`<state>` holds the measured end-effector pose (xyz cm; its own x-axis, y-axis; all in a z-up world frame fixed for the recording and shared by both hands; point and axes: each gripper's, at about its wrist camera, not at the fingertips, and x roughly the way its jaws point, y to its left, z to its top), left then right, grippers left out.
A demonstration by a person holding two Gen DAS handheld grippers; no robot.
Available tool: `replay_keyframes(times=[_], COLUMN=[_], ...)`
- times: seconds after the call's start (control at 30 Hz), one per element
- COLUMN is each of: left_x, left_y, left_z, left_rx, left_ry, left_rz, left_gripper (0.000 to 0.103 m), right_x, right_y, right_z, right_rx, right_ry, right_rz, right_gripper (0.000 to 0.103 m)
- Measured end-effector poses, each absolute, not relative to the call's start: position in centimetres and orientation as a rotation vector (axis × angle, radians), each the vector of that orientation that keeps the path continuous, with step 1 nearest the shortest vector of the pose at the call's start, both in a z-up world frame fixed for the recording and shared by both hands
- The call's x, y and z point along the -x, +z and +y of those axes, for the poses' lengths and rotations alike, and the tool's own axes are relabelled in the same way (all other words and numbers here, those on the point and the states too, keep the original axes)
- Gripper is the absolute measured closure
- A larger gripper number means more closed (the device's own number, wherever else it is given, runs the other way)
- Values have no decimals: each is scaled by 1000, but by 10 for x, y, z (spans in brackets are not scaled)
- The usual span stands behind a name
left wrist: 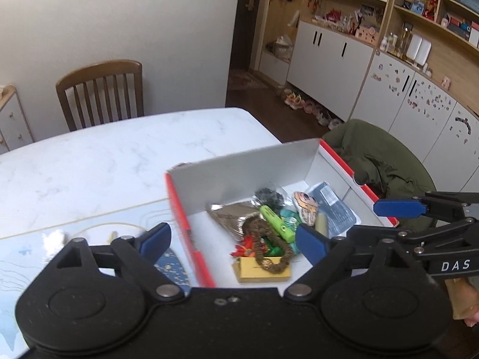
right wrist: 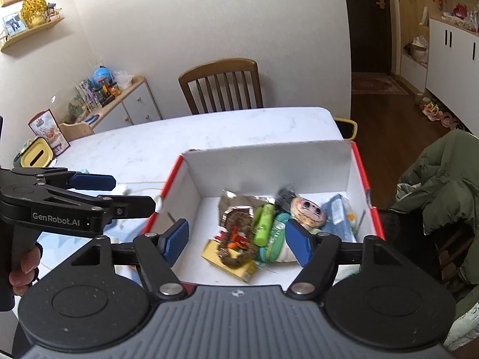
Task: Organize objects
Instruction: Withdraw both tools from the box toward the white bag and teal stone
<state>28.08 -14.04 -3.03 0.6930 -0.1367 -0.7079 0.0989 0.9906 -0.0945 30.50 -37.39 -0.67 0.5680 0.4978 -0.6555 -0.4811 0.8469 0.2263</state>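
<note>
Both grippers are held above the near end of a white marble table (right wrist: 227, 131), pointing forward and down toward an open cardboard box (right wrist: 269, 164) with red outer edges and a white interior.

Left gripper (left wrist: 232, 243): jaws wide apart, empty. Its left finger hangs outside the box's left wall, over a pale blue mat (left wrist: 60, 257); its right finger sits over the box contents at about 3 o'clock of the pile. In the right wrist view the same tool appears at 9 o'clock, level and side-on, with part of a hand (right wrist: 24, 269) gripping its handle.

Right gripper (right wrist: 236, 242): jaws likewise wide apart, nothing between them. Both fingers hover over the near half of the box, the left one beside the left wall, the right one above a teal item (right wrist: 277, 230).

Box contents (heaped together toward the near centre): a yellow carton (right wrist: 230, 261) at 6 o'clock of the heap, a brown braided loop (right wrist: 236, 236) lying across it, a lime green tube (right wrist: 263, 224), a crumpled foil packet (right wrist: 239, 202) at 12 o'clock, a round cartoon-face piece (right wrist: 308, 209), and a clear blue-printed pouch (right wrist: 338, 212) at 3 o'clock. A small red and orange object sits inside the loop; motion blur leaves its identity uncertain.

A wooden chair (right wrist: 221, 85) stands at the table's far side, and a green jacket (right wrist: 443, 185) is draped to the right of the box.
</note>
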Motion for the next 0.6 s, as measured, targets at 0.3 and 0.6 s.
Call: replay_keyframes(times=[0.3, 0.6], left_x=[-259, -246], left_y=[-12, -7], left_z=[-84, -12], left_rx=[52, 64], left_ry=[-107, -80], left_rz=[734, 719], left_gripper=[1, 0], right_x=[-285, -269], right_y=[8, 18], right_z=[-321, -249], right_rx=[-39, -39], right_ry=[583, 593], right_rz=[758, 730], right_gripper=[24, 20])
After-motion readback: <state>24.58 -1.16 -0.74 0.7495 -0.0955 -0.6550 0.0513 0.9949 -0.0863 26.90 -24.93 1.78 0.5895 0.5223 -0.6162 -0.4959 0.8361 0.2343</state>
